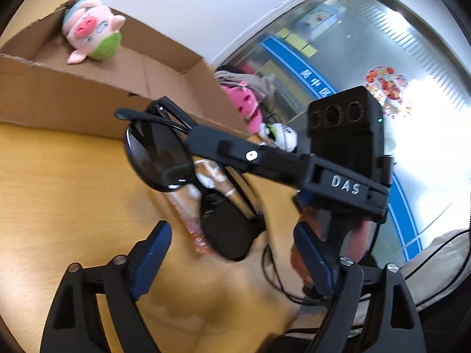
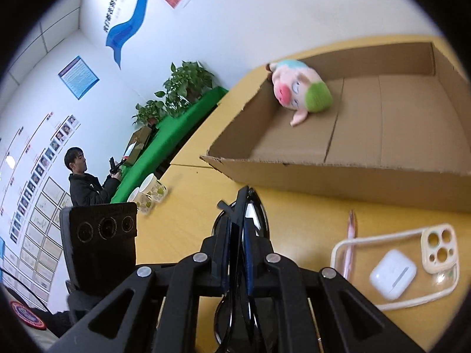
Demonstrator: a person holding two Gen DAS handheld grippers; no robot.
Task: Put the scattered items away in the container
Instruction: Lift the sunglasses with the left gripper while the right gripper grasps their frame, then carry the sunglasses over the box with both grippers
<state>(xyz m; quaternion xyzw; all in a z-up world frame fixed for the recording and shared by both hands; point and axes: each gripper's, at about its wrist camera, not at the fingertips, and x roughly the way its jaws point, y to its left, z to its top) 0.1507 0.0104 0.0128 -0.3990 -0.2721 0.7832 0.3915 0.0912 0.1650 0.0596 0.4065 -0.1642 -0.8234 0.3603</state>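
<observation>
Yellow-wood table [image 2: 188, 214]; cardboard box [image 2: 353, 173] on it; white walls.

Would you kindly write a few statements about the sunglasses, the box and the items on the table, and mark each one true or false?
1. The right gripper is shut on the sunglasses. True.
2. The left gripper holds the pen. False: its jaws stand open with nothing between them.
3. The cardboard box already holds the pig plush. True.
4. The white earbuds case lies inside the box. False: it rests on the clear phone case on the table.
5. The sunglasses lie on the box floor. False: they are in the right gripper, outside the box.
6. A pink pen lies on the table near the phone case. True.
</observation>
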